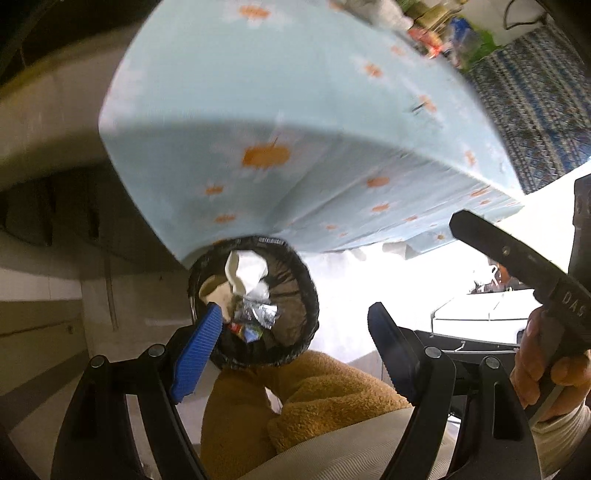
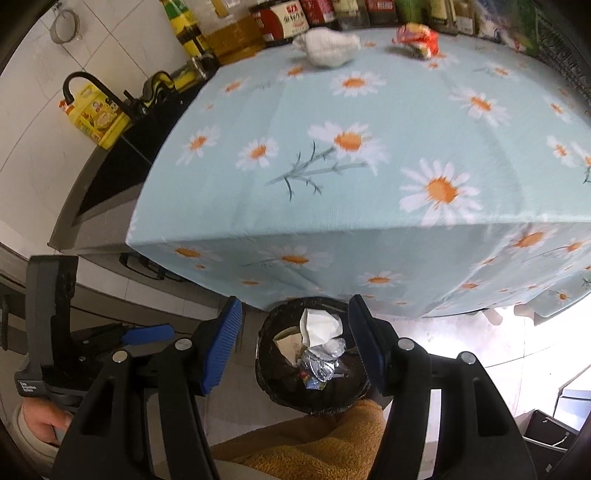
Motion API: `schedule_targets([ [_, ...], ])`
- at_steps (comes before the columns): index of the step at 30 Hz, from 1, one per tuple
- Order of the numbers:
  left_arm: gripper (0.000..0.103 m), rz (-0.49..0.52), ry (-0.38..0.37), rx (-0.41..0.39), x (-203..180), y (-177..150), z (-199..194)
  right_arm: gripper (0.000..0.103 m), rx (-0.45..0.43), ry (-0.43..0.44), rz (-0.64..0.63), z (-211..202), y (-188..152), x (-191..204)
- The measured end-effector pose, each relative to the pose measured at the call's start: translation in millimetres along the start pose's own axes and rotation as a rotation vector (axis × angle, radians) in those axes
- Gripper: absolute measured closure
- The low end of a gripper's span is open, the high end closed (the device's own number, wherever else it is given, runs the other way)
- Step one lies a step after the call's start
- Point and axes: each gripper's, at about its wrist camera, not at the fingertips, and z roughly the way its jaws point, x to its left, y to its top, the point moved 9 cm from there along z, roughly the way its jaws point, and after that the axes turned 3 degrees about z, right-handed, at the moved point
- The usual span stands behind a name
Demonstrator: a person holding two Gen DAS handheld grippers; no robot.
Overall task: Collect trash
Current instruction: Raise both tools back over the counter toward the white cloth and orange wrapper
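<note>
Both grippers point steeply down over the bin at the table's near edge, and both are empty.

Left gripper: fingers spread wide, nothing between them. The blue ribbed pad on the left finger overlaps the bin's rim in this view; can't tell if it touches. The right pad is dark and in shadow.

Right gripper: also spread wide and holding nothing, with the bin framed between its two blue ribbed pads. The person's right hand is wrapped around its black handle, cream cuff at the wrist.

Under both: the person's lap in fuzzy mustard-brown fleece.

Bin: small and round, with a shiny, wrinkled black liner. Inside are crumpled white paper, crinkled silver foil wrapper, and a tan scrap.

Table: covered in a pale blue cloth with a white-and-orange daisy print, draped over the edge right above the bin.

Far end of the table: a crumpled white wad, a crumpled red-orange snack wrapper just beside it, both apart from the bin. Behind them, a row of bottles and jars, blurred.
</note>
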Motion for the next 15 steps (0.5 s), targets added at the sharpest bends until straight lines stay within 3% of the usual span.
schedule_targets([
  [13,0.024,0.074,-0.018,-0.127,-26,31,-53,0.036,-0.159,-0.026,0.038,-58,18,-6],
  [15,0.024,0.088,-0.02,-0.154,-31,38,-62,0.031,-0.186,-0.031,0.037,-66,22,-8],
])
